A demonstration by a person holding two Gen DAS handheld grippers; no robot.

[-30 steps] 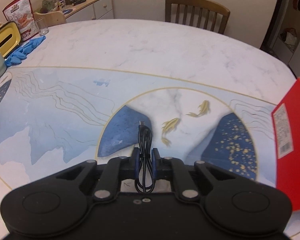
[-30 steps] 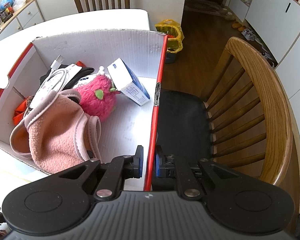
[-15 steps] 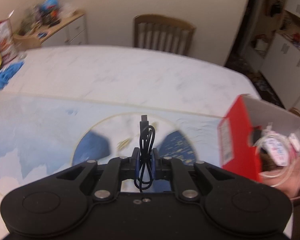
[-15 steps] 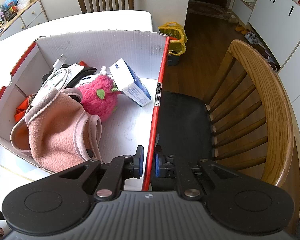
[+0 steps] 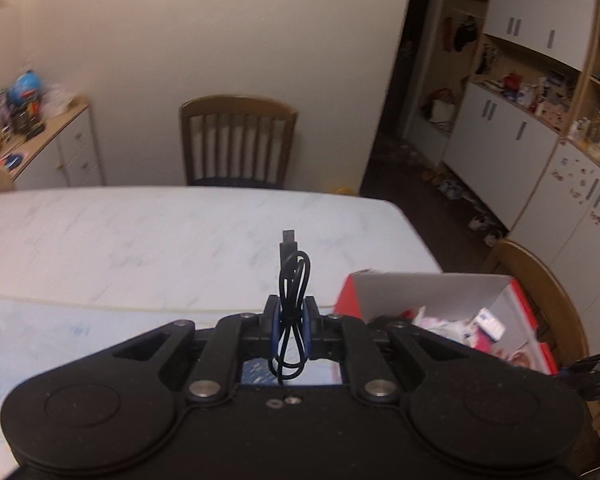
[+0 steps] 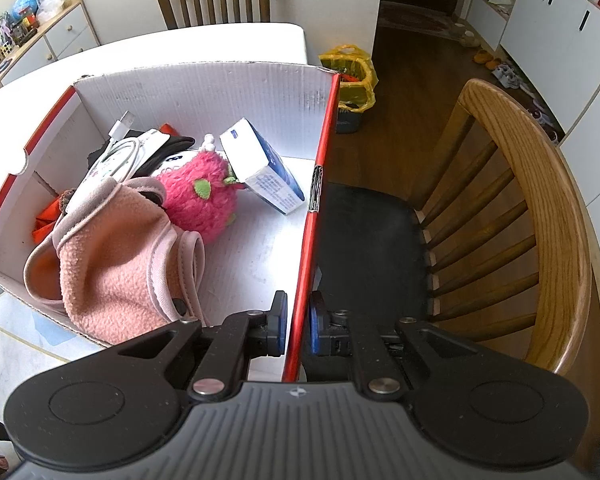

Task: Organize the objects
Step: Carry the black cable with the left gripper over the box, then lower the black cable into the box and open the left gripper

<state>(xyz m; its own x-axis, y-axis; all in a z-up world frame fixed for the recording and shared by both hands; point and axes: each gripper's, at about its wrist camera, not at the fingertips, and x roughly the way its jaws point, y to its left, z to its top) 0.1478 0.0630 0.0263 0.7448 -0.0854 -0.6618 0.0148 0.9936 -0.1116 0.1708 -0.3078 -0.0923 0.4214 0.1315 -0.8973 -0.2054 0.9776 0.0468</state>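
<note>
I've lifted my left gripper (image 5: 291, 322), clamped on the cable (image 5: 293, 280), toward the box (image 6: 260, 92); my right gripper (image 6: 298, 330) still pinches its wall.

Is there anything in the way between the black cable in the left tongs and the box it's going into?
Nothing visible blocks it. The left tongs hold the black cable above the table, and the box sits open-topped down to the right. The right tongs grip only its red side wall.
</note>
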